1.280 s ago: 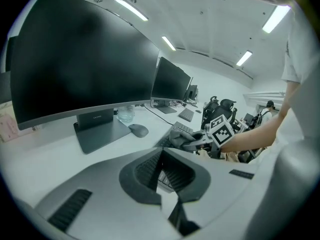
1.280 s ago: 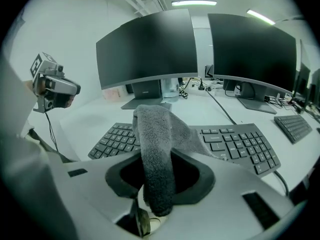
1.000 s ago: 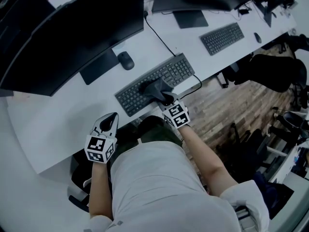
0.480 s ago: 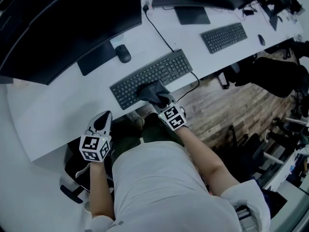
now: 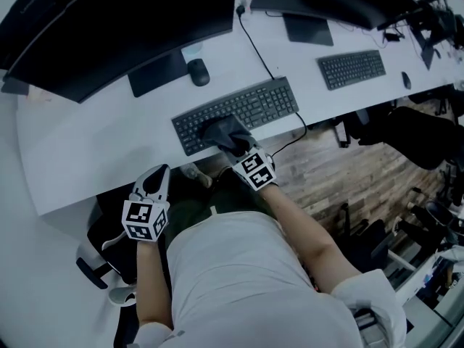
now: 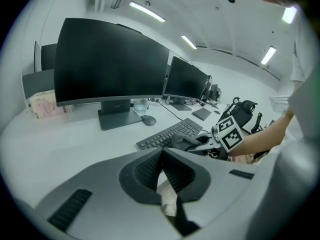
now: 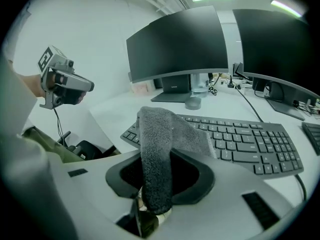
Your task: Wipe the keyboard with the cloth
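Observation:
A black keyboard (image 5: 250,107) lies on the white desk (image 5: 94,151), near its front edge. A dark grey cloth (image 5: 222,131) rests on the left-middle keys, and my right gripper (image 5: 233,145) is shut on it. In the right gripper view the cloth (image 7: 156,154) stands up between the jaws and drapes forward onto the keyboard (image 7: 245,141). My left gripper (image 5: 157,180) is shut and holds nothing, off the desk's front edge to the left. In the left gripper view the keyboard (image 6: 167,135) and cloth (image 6: 185,143) lie ahead to the right.
A large dark monitor (image 5: 123,27) on a stand (image 5: 158,71) stands behind the keyboard, with a mouse (image 5: 197,71) beside it. A cable (image 5: 257,42) runs back from the keyboard. A second keyboard (image 5: 351,69) lies farther right. A black chair (image 5: 424,133) stands on the wooden floor.
My right gripper has slid the cloth leftward along the keyboard's front rows. The left gripper has stayed shut beside the desk edge. The head view has shifted a little.

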### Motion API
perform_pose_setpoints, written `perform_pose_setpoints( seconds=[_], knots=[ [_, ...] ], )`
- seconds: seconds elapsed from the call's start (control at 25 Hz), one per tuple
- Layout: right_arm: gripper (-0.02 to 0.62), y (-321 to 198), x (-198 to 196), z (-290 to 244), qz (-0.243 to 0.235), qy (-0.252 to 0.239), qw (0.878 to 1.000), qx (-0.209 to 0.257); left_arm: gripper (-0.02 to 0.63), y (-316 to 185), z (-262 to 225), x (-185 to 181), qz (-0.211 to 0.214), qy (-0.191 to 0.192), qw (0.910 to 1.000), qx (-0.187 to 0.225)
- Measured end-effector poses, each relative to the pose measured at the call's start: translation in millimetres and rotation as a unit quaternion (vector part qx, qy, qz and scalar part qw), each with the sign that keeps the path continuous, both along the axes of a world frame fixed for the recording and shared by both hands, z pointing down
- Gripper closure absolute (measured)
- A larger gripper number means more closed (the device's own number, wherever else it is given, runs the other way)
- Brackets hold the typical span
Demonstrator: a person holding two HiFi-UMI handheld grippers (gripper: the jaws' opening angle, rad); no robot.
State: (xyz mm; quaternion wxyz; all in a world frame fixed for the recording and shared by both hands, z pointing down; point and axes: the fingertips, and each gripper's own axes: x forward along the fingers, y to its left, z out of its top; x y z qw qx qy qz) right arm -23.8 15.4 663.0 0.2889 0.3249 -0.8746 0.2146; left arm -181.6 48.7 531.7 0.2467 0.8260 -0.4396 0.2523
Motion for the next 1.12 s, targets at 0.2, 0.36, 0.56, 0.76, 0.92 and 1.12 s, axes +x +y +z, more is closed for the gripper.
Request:
perform_pose_setpoints(
  seconds=[0.2, 0.36, 0.56, 0.76, 0.92, 1.12],
  knots=[
    [0.469, -7.3, -11.7, 0.4, -0.014, -0.007, 1.0, 0.0, 0.603, 5.1, -2.4, -12.4, -0.019, 0.002, 0.9998, -0.004],
    [0.469, -18.0, -19.8, -2.7, -0.01, -0.01, 1.0, -0.003, 0.603, 0.7, -2.1, -22.4, -0.024, 0.004, 0.9997, -0.004],
    [0.469, -35.6, -29.1, -5.5, 0.004, -0.009, 1.0, -0.01, 0.603, -8.8, -3.0, -35.0, -0.023, 0.008, 0.9997, -0.005],
    [0.469, -59.5, -39.0, -5.2, 0.023, -0.007, 1.0, -0.016, 0.603, -18.8, -3.1, -48.7, -0.02, 0.012, 0.9997, -0.007],
    [0.469, -78.3, -47.5, -5.7, 0.034, -0.006, 0.999, -0.02, 0.603, -25.3, -1.8, -60.4, -0.02, 0.014, 0.9996, -0.011],
    [0.469, -92.4, -64.9, -6.3, 0.029, -0.003, 0.999, -0.023, 0.603, -30.7, -1.4, -77.9, -0.027, 0.017, 0.9994, -0.014]
  ],
)
